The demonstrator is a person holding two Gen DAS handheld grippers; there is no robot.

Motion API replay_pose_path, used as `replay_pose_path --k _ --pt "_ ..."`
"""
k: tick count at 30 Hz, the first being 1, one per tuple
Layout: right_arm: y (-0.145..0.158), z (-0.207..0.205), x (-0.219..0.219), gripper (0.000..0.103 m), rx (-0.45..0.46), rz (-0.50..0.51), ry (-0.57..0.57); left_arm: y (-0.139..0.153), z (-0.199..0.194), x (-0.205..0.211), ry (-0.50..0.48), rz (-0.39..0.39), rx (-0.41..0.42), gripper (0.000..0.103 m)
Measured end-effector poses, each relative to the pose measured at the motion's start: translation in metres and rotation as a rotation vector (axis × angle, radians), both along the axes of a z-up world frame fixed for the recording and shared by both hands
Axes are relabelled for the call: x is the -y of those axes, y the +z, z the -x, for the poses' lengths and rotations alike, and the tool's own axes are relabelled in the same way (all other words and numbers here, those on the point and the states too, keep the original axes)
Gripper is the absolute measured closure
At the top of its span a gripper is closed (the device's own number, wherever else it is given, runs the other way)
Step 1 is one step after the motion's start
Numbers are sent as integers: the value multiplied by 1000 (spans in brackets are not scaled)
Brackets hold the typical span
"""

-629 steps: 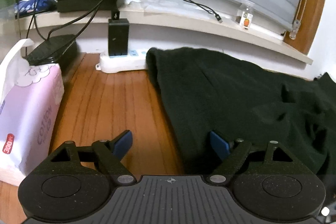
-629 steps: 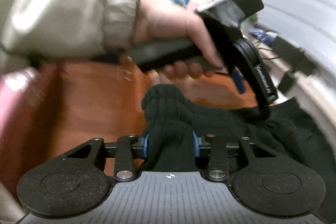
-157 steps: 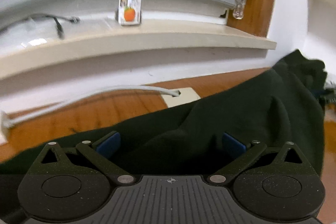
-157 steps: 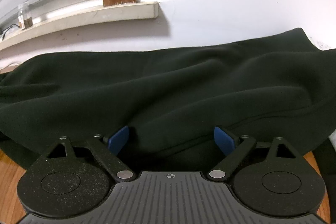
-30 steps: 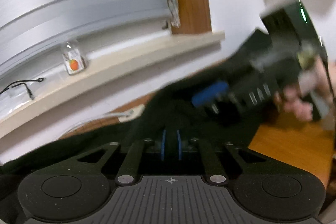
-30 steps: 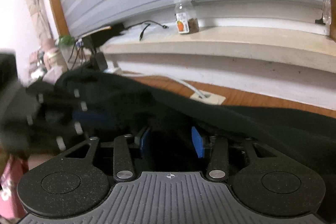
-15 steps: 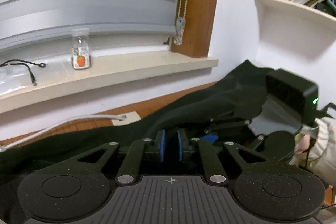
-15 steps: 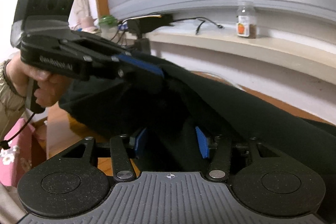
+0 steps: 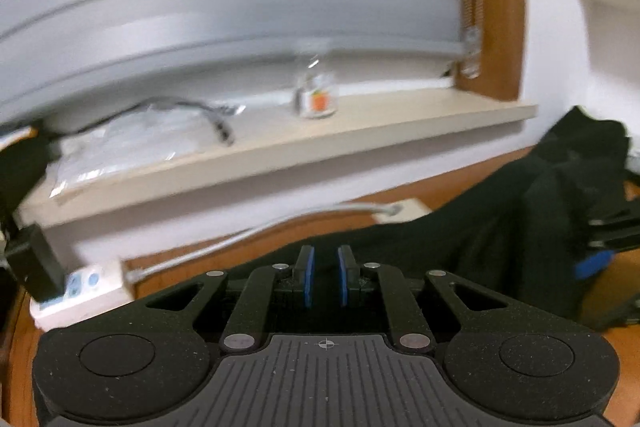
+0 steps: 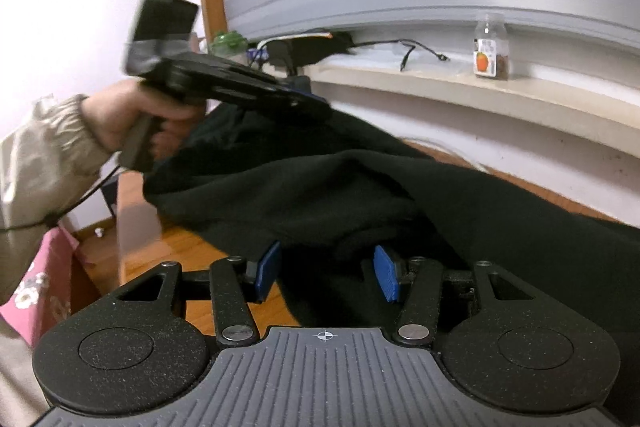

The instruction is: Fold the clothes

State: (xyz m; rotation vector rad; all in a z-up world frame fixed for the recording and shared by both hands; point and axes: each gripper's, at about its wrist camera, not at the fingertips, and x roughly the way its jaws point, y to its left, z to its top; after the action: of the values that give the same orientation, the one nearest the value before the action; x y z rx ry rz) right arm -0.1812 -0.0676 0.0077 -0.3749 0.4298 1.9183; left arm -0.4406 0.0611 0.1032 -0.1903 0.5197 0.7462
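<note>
A black garment (image 10: 460, 195) lies folded over on the wooden table (image 10: 168, 247); it also shows in the left wrist view (image 9: 500, 219). My left gripper (image 9: 323, 277) has its blue pads close together with a narrow gap and nothing visible between them; it shows in the right wrist view (image 10: 308, 99) lifted above the cloth. My right gripper (image 10: 326, 277) has its jaws partly apart with a fold of the black cloth lying between the pads; its blue pad (image 9: 594, 263) shows at the right in the left wrist view.
A window sill (image 9: 280, 143) holds a small jar (image 9: 318, 99), a cable and a plastic bag. A white power strip (image 9: 80, 287) with a black adapter and a white cord sit on the table at the left. A pink bag (image 10: 36, 291) stands below the table.
My left gripper has let go of the black cloth and moved left, away from it. My right gripper's jaws have opened wider around the fold. The lifted cloth has dropped onto the table.
</note>
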Motion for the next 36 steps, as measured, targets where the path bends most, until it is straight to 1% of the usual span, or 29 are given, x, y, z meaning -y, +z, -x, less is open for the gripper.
replay_pose_path --k 3,5,7,12,15,18,23,32,34,36 --pt "0 2 6 51 -10 -4 -8 -16 9 -14 0 32 19 90" --pt "0 3 10 51 -27 -11 -17 -26 13 -18 -8 48 40 84" --pt "0 3 14 51 -48 -18 -33 -33 17 -19 -11 61 60 83" --pt "5 11 21 51 -60 -36 -80 -35 16 -18 -10 55 55 83" --pt "0 14 20 51 -44 25 -97 -40 14 -17 -8 46 41 83" --pt "-6 17 19 51 -28 89 -114 -42 15 -15 -13 48 47 83" --pt "2 26 30 52 -23 122 -87 -44 17 -17 -17 64 60 83" --pt "-6 23 17 51 -16 110 -147 -45 17 -18 -16 72 62 83" --pt "-6 18 12 50 -12 72 -183 -45 17 -17 -18 70 60 81" --pt "-5 9 5 49 -63 55 -178 -45 17 -17 -20 70 57 80"
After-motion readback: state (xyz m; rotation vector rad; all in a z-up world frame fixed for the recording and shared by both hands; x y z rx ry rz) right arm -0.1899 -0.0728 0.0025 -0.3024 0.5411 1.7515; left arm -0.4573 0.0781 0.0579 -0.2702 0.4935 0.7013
